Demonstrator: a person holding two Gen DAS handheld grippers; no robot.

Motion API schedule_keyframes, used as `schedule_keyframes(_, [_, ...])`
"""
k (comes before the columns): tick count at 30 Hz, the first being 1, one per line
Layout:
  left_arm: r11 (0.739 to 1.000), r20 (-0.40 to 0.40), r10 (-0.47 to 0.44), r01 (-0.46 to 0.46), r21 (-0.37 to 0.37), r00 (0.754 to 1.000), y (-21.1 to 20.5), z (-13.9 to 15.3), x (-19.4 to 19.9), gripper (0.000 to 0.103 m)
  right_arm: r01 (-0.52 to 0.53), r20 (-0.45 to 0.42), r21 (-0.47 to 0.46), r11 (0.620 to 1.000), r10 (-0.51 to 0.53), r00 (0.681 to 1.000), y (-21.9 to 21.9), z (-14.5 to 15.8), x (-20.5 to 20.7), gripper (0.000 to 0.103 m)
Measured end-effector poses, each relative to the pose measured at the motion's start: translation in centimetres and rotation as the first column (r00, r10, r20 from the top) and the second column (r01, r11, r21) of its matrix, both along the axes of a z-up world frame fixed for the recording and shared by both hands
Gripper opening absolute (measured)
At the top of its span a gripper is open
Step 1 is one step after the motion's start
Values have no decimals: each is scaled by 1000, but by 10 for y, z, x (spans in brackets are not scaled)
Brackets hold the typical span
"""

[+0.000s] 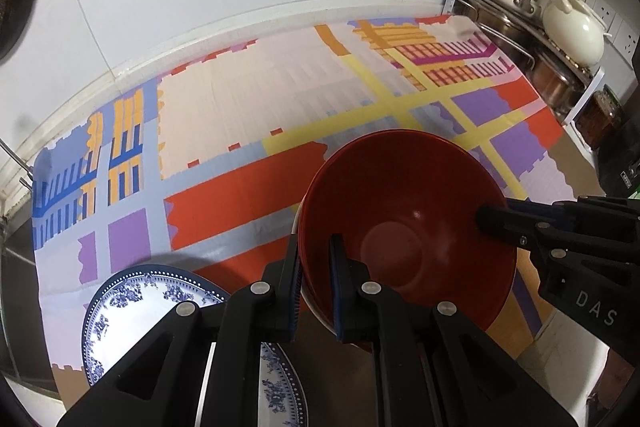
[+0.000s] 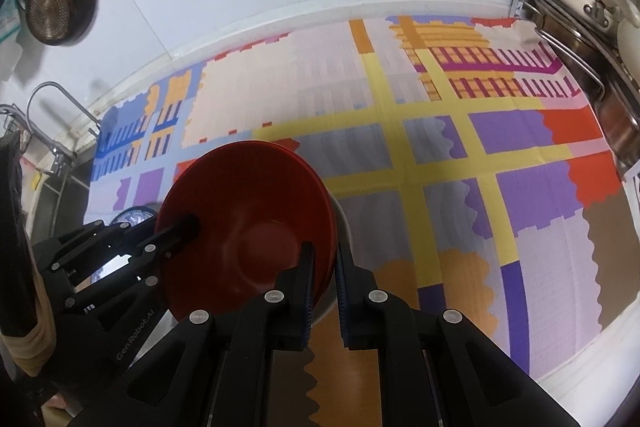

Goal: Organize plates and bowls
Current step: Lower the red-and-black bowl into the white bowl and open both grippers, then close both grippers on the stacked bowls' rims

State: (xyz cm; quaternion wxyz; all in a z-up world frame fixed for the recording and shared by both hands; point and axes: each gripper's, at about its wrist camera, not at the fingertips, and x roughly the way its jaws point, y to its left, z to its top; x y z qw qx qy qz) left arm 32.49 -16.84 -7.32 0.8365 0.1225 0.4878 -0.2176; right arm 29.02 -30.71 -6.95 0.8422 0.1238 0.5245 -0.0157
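Observation:
A red bowl [image 1: 408, 227] [image 2: 248, 223] is held over the patterned cloth, and a white dish edge shows right under it. My left gripper [image 1: 314, 291] is shut on the bowl's left rim, one finger inside and one outside. My right gripper [image 2: 324, 287] is shut on the bowl's right rim in the same way; it also shows in the left wrist view [image 1: 520, 227]. A blue and white plate [image 1: 132, 307] lies on the cloth at the front left, partly hidden by my left gripper. In the right wrist view only a sliver of the plate [image 2: 134, 217] shows.
A colourful patterned cloth [image 1: 248, 115] covers the counter. A rack with cream pots and steel pans [image 1: 560, 23] stands at the back right. A tap [image 2: 52, 99] and sink sit at the left, and a white tiled wall lies behind.

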Motion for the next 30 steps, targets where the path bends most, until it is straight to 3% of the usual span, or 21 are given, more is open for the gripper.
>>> schedule_keyframes(15, [1000,-23,-8,8,9,1000,-6,-11,-2,18,-7,-29,18,1000,8,1000,-4,-16,-1,13])
schedule_keyframes(19, [1000,-23,-26,26,9,999,-7,-9,-1,24,-6,-30,17,1000,7,1000,-4,-17,0,13])
schedule_keyframes(23, [999,-6,-41,41,4,999,-9,-4,-3,34,-1,-42,75,997,4,999,-8,-20,0,26])
schedule_keyframes(26, [1000,49,-27,26,17,998,-7,4,-5,43,11,-20,72,997,-10,1000,-9,-18,-3,31])
schedule_keyframes(30, [1000,87,-9,9,-3,996,1,17,-2,46,26,14,48,999,-27,1000,-10,-10,-7,31])
